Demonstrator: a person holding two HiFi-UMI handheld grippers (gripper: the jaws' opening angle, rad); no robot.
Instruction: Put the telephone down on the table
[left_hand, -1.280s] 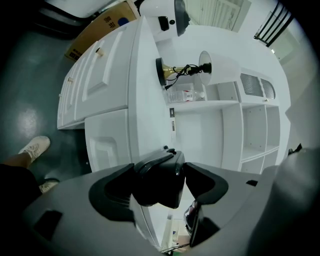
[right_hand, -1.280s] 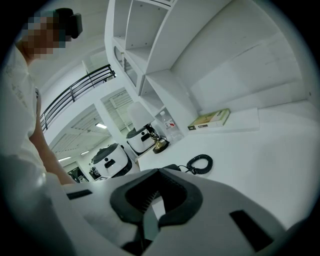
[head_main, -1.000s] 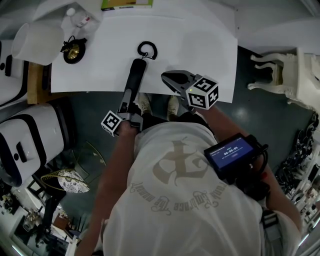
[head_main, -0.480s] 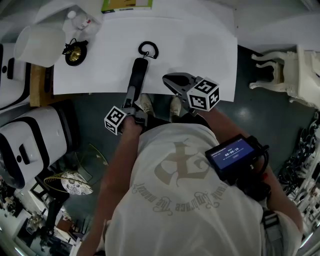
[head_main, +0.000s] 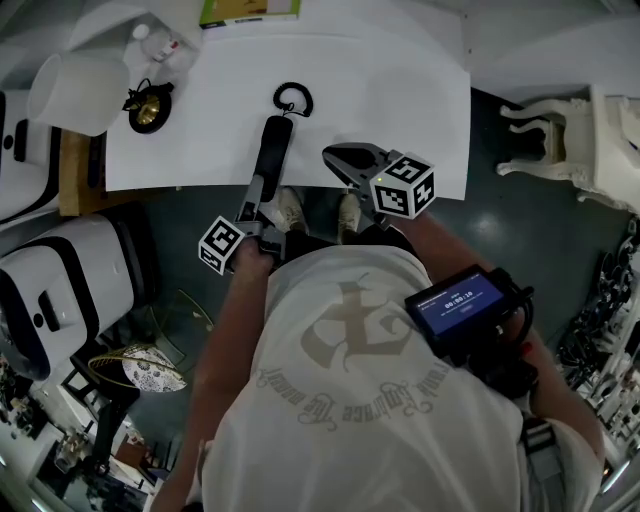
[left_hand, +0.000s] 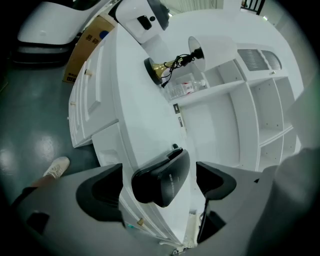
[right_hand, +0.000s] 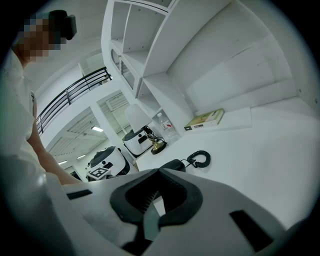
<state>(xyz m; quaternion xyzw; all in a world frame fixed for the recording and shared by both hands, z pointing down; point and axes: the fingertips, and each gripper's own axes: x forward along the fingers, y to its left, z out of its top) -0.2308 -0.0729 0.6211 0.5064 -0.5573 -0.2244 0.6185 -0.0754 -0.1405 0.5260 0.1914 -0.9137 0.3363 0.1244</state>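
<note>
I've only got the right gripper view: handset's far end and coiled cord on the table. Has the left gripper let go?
Observer: Yes. On the left gripper the jaws have just been opening; they stand apart, clear of the handset between them.
Operator: Is it lying flat?
Observer: Head view: it lies along the white table, its near end at the front edge.
Operator: Where's my right gripper?
Observer: The right gripper, shut, is over that edge, beside the handset, not touching.

Bright, even light; white table (head_main: 400, 100) glares; fisheye warp, dark vignetted corners.
</note>
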